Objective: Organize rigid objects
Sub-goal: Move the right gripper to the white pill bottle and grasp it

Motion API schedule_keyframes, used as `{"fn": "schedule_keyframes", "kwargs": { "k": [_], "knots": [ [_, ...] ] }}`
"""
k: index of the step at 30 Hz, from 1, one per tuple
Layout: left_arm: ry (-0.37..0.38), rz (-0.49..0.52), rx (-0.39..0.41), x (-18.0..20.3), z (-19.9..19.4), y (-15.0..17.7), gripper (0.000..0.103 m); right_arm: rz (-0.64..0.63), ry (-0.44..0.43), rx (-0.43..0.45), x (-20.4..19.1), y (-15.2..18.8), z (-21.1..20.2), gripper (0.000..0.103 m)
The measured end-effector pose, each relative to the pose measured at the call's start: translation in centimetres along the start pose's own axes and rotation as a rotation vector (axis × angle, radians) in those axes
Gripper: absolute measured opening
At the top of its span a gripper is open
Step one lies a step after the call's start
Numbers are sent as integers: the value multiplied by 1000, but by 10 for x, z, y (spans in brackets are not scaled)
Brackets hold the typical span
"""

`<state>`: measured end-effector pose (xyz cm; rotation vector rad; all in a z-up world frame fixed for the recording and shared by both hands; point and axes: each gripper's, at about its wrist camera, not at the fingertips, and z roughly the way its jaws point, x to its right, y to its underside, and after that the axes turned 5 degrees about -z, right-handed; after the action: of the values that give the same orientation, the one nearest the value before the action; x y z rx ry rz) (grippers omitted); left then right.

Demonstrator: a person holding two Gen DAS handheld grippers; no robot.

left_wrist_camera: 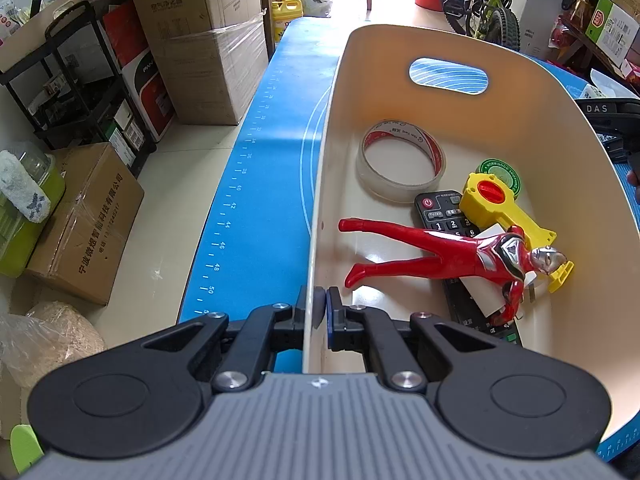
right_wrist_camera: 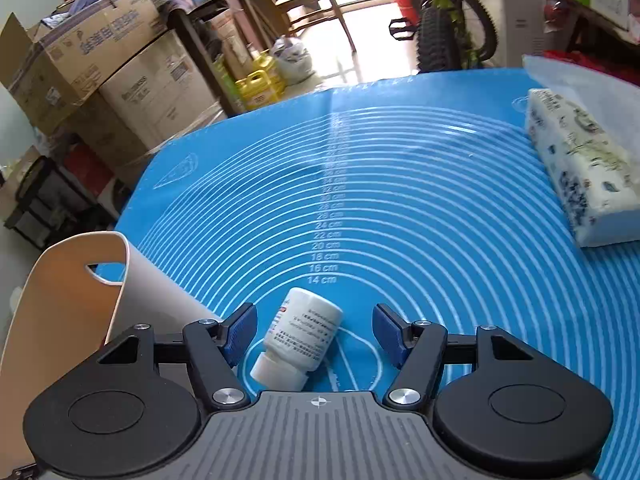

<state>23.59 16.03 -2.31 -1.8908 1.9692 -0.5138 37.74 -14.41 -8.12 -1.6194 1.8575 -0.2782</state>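
1. Nearest in the right wrist view, the right gripper (right_wrist_camera: 314, 336) stands with its jaws wide and nothing pressed between them. One white pill bottle (right_wrist_camera: 300, 336) lies on its side on the blue mat (right_wrist_camera: 400, 200), in the gap between the pads but apart from both.
2. That bottle is likely light, stiff and smooth. Lying down, it could roll away if one pad reaches it first. The labelled body looks like the best place to grip, squarely across its width, not the narrower cap end.
3. The left gripper (left_wrist_camera: 322, 306) is closed narrow on the near wall of the cream bin (left_wrist_camera: 560, 128), one pad inside and one outside, steadying it. The thin wall may flex a little.
4. Inside the bin, counted: one red toy figure (left_wrist_camera: 452, 256), one black remote (left_wrist_camera: 444, 216) partly under it, one yellow plastic tool (left_wrist_camera: 500, 208), one green round lid (left_wrist_camera: 500, 170) and one tape roll (left_wrist_camera: 400, 160). All look hard and light.
5. Farther off on the mat lies one tissue pack (right_wrist_camera: 580, 176), soft, well apart from the bottle.
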Motion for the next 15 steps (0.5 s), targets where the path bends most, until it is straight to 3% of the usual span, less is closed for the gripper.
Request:
{"fn": "schedule_keyframes", "kwargs": {
  "k": [6,9,12,15],
  "knots": [
    [-4,4,-1,0,0,0,9,-5,5,-52,-4,-3,21,70],
    [-4,4,-1,0,0,0,9,-21,29,-41,-7,-3,24,66],
    [-6,7,-1,-1,0,0,9,-23,15,-48,-10,-5,25,52],
    [-7,7,-1,-1,0,0,9,-60,41,-44,-20,-5,23,52]
  ]
}}
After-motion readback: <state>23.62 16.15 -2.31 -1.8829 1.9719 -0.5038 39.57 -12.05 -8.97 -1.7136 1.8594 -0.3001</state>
